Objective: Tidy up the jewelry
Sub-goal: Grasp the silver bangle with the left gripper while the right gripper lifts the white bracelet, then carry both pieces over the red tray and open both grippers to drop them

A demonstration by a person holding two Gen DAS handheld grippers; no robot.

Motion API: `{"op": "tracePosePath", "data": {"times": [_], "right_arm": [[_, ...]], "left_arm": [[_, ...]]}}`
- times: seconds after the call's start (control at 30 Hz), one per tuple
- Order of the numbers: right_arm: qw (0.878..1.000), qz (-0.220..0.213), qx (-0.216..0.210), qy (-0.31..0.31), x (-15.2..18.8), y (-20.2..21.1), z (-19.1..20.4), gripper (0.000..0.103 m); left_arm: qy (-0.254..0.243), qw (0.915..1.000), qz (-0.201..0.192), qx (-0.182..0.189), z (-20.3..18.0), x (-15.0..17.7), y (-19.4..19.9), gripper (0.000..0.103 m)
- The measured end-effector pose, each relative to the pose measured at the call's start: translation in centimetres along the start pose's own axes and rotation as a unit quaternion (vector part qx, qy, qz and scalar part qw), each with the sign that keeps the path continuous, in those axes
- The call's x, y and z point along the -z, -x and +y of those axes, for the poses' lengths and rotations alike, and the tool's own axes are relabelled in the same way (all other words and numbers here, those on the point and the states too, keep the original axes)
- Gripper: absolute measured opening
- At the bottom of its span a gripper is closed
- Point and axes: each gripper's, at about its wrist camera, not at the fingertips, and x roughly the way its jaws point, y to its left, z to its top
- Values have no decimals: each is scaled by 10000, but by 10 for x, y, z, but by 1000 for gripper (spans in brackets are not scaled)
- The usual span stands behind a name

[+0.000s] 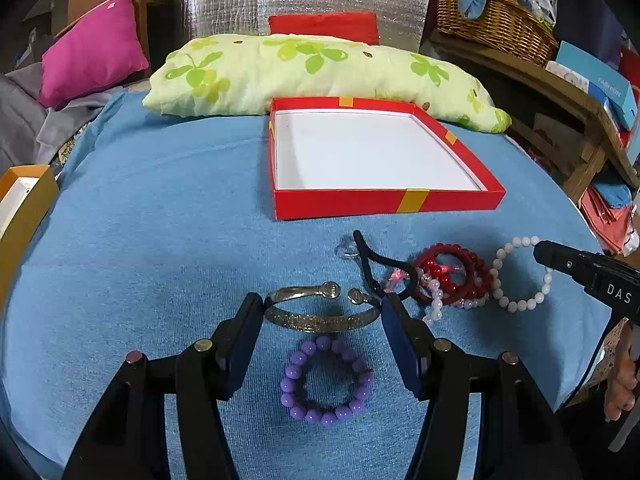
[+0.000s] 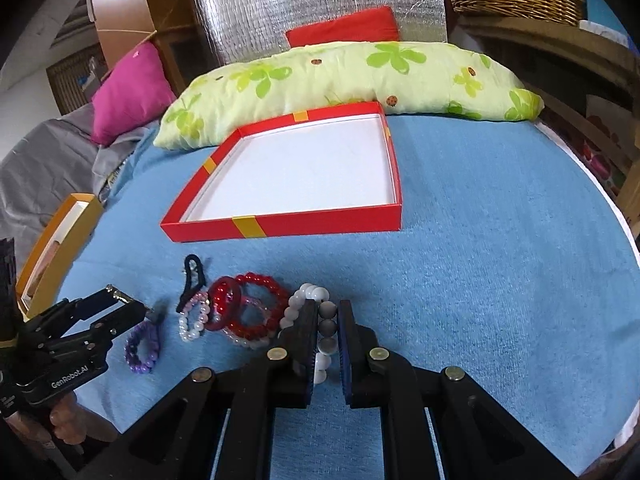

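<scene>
A shallow red box (image 1: 340, 202) with a white inside lies open on the blue cloth; it also shows in the right wrist view (image 2: 320, 222). My left gripper (image 1: 322, 312) is open, its fingers on either side of a silver bangle (image 1: 320, 320). A purple bead bracelet (image 1: 326, 382) lies just below it. My right gripper (image 2: 325, 312) is closed on one side of the white bead bracelet (image 2: 308, 294), which lies on the cloth. Red bead bracelets (image 2: 256, 304), a pink-white bracelet (image 2: 192, 322) and a black hair tie (image 2: 192, 276) lie in a pile to its left.
A green flowered pillow (image 1: 312, 72) lies behind the box. A pink cushion (image 1: 92, 52) sits at back left. An orange box (image 1: 24, 208) stands at the left edge. A wicker basket (image 1: 492, 20) and a wooden bench stand to the right.
</scene>
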Motion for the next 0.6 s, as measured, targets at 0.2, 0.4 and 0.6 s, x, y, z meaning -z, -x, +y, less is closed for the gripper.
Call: {"op": "tracePosePath", "data": {"times": [0.2,0.4,0.6], "right_arm": [[9997,-131,-168,-135,-5,4,-2,11],[9992,-241,-264,-157,-11,7,0,11],[9973,-460,-491,-287,-28,10,1,11]], "left_arm": [[8,10000,-52,78,-4,-3,3,63],[20,9995,-162,256,-10,-10,8,63],[20,9987,-365,344,-15,-31,14,63]]}}
